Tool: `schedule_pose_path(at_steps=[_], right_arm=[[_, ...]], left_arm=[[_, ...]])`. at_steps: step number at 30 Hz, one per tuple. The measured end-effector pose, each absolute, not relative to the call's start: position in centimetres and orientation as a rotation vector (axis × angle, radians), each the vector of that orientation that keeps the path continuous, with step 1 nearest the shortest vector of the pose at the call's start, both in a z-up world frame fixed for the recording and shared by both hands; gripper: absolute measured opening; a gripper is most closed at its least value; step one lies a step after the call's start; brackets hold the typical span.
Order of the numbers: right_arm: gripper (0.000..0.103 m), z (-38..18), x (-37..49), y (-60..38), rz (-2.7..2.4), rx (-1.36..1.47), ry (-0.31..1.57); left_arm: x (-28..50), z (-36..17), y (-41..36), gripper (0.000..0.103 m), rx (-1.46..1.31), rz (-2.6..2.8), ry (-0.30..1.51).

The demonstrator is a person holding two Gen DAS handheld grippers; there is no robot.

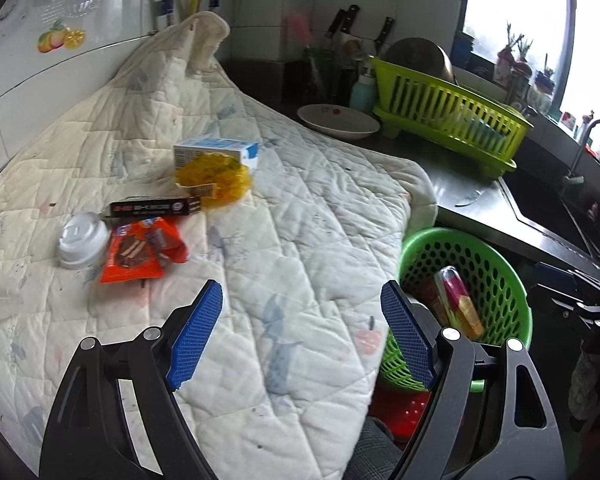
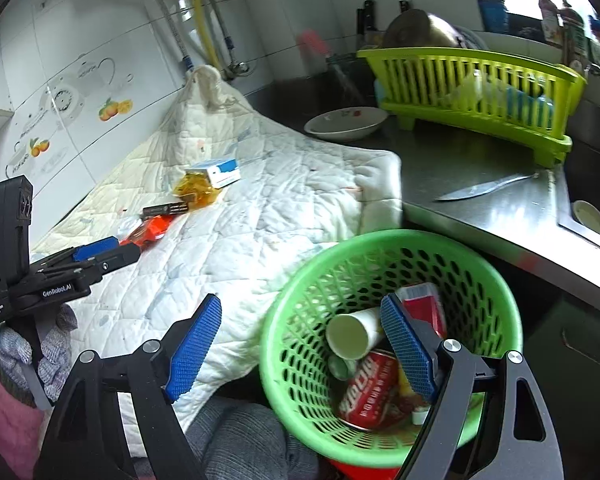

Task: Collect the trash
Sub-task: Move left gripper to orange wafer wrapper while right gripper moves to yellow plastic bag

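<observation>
Overhead, the left gripper (image 1: 302,300) hung with its blue, ribbed fingers (image 1: 197,334) spread wide and nothing between them, above a white quilted cloth (image 1: 300,216) that covered the desk. The right gripper (image 2: 301,314) likewise had its fingers (image 2: 408,346) splayed apart and empty, one of them over the mouth of a round green perforated plastic basket (image 2: 300,300) that stood just beyond the cloth's edge.

Trash lay in a loose cluster on the cloth: a crumpled orange foil snack wrapper (image 1: 139,254), touching a white plastic cup lid (image 1: 81,242); just behind them a flat black rectangular carton (image 1: 155,207); then a crinkled yellow mesh bag (image 1: 215,178) resting against a small white-and-blue cardboard box (image 1: 215,151).

Inside the basket were a white paper cup (image 2: 352,334) on its side, a dented red drinks can (image 2: 372,392) and a red packet (image 2: 420,304).

Farther back on the bare steel desk (image 2: 480,204) stood a lime slatted plastic dish rack (image 2: 472,92), a shallow white ceramic bowl (image 2: 344,122) and a steel knife (image 2: 480,188) lying flat.
</observation>
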State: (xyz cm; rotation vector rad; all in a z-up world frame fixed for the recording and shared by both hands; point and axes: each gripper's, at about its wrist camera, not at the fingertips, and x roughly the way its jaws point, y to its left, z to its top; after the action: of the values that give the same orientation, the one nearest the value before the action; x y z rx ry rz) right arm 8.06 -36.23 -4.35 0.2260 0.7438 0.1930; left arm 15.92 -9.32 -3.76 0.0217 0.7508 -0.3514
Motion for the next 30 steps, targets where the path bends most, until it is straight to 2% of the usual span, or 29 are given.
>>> schedule_pose_path(at_steps=[10, 21, 30], right_arm=[[0.079, -4.3, 12.6, -29.6, 0.313, 0.172, 0.771], [0.075, -4.3, 21.1, -23.1, 0.417, 0.126, 0.789], [0.068, -5.8, 29.6, -19.4, 0.445, 0.114, 0.826]], left_arm=[[17.3, -3.3, -0.6, 0.08, -0.063, -0.196, 0.741], [18.1, -4.8, 3.7, 0.079, -0.118, -0.134, 0.769], [20.2, -6.1, 5.4, 0.066, -0.152, -0.132, 0.806]])
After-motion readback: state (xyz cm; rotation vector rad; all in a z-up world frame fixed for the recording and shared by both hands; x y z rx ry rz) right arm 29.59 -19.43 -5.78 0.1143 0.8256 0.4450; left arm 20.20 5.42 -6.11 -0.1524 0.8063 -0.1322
